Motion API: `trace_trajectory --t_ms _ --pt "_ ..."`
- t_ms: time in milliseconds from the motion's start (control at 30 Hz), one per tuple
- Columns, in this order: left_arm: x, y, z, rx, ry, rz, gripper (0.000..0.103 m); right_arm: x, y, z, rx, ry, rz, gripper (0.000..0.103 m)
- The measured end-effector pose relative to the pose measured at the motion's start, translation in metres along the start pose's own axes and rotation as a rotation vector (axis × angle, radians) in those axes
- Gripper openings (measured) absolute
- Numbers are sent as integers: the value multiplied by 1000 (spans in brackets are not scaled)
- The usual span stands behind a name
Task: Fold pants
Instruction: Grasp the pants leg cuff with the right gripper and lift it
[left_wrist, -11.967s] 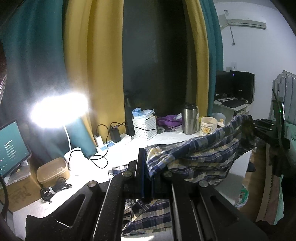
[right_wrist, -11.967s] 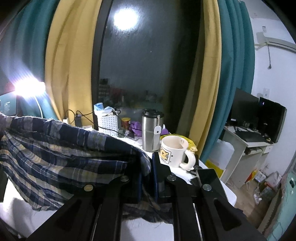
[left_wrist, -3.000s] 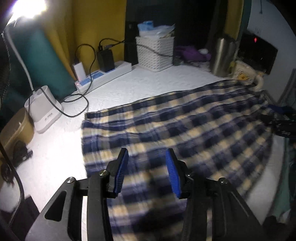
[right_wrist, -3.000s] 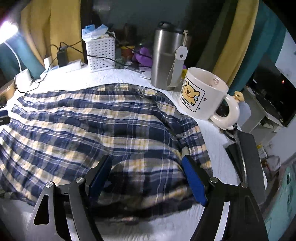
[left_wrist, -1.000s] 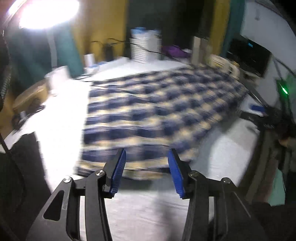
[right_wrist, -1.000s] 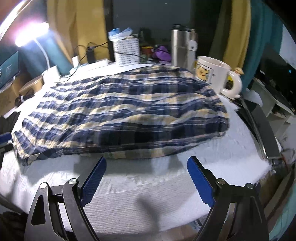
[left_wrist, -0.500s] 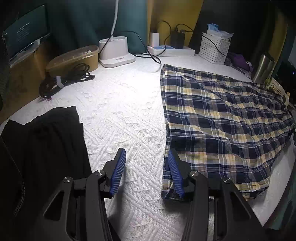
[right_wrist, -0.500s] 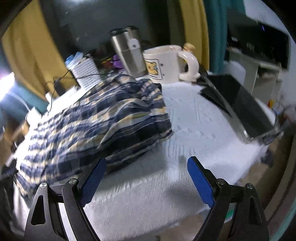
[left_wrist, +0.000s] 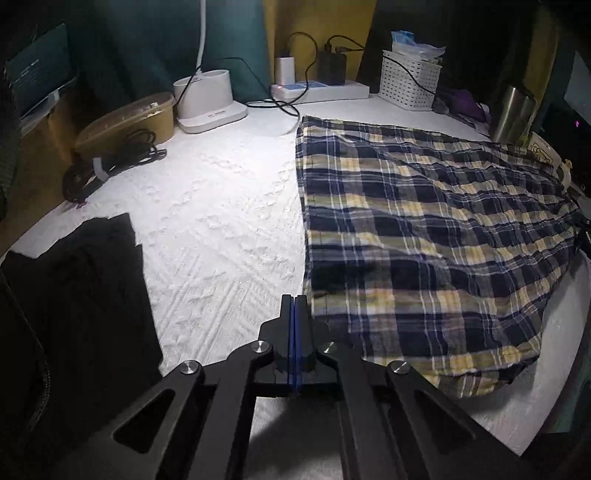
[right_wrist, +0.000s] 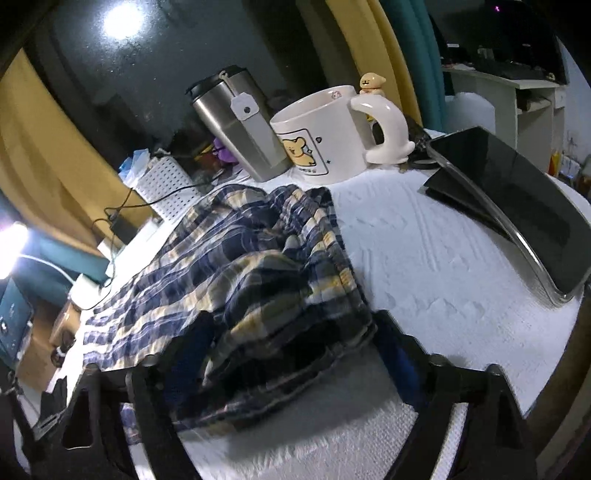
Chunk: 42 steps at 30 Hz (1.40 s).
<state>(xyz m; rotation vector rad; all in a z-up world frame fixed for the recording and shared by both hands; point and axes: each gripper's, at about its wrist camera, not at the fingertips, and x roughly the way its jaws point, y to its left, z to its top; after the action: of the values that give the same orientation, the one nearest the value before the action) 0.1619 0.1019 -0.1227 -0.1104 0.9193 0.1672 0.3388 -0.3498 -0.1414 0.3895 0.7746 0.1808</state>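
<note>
We see the plaid pants (left_wrist: 424, 229) lying spread flat on the white-covered bench (left_wrist: 221, 229), filling its right half from the basket side to the near edge. Left gripper (left_wrist: 294, 314) has its fingers pressed together with nothing visible between them; the tips sit just beside the near left corner of the pants, over bare cover. Right gripper (right_wrist: 291, 354) has its fingers spread wide, straddling the bunched waistband end of the pants (right_wrist: 266, 280); the fabric lies between them, not pinched. From the right wrist we see the cartoon mug (right_wrist: 328, 140) and steel tumbler (right_wrist: 236, 125) standing just behind that end, and a dark tablet (right_wrist: 517, 206) propped to the right. From the left wrist: a black garment (left_wrist: 74, 295) at the near left, coiled cable (left_wrist: 110, 162), lamp base (left_wrist: 207, 99), power strip (left_wrist: 321, 90), white basket (left_wrist: 410, 85) along the back.
</note>
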Motion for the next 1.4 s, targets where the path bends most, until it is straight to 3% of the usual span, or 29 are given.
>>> trace_trajectory --t_ms 267,433,500,567,733,833,900,1000,1233,1400 --pt "-9 3 -11 -33 11 -29 0 1 -6 -3 23 2 20 47" --pt "-15 7 2 -76 -17 -91 2 -2 -5 -6 30 -3 19 46" --pt "-15 6 6 -81 -25 -103 30 -3 -4 -6 25 -3 16 46" --pt "-16 4 9 -86 -37 -123 39 -5 -4 -5 24 -2 17 46" --pt "-8 -8 6 -45 3 -167 39 -6 -4 -6 9 0 4 46" --pt "-4 -18 -2 4 6 -144 38 -6 -2 -7 -1 -1 -2 46" --pt "-6 -19 -5 19 -2 -104 14 -7 -1 -7 -12 -5 -8 44" --pt "-9 -14 -9 20 -6 -124 4 -9 2 -9 -32 -9 -10 39" --pt "-19 -11 -20 12 -11 -93 2 -25 13 -19 -86 -22 -43 36" --pt "-20 -2 -16 -15 -13 -112 3 -25 8 -28 -70 -9 -50 36"
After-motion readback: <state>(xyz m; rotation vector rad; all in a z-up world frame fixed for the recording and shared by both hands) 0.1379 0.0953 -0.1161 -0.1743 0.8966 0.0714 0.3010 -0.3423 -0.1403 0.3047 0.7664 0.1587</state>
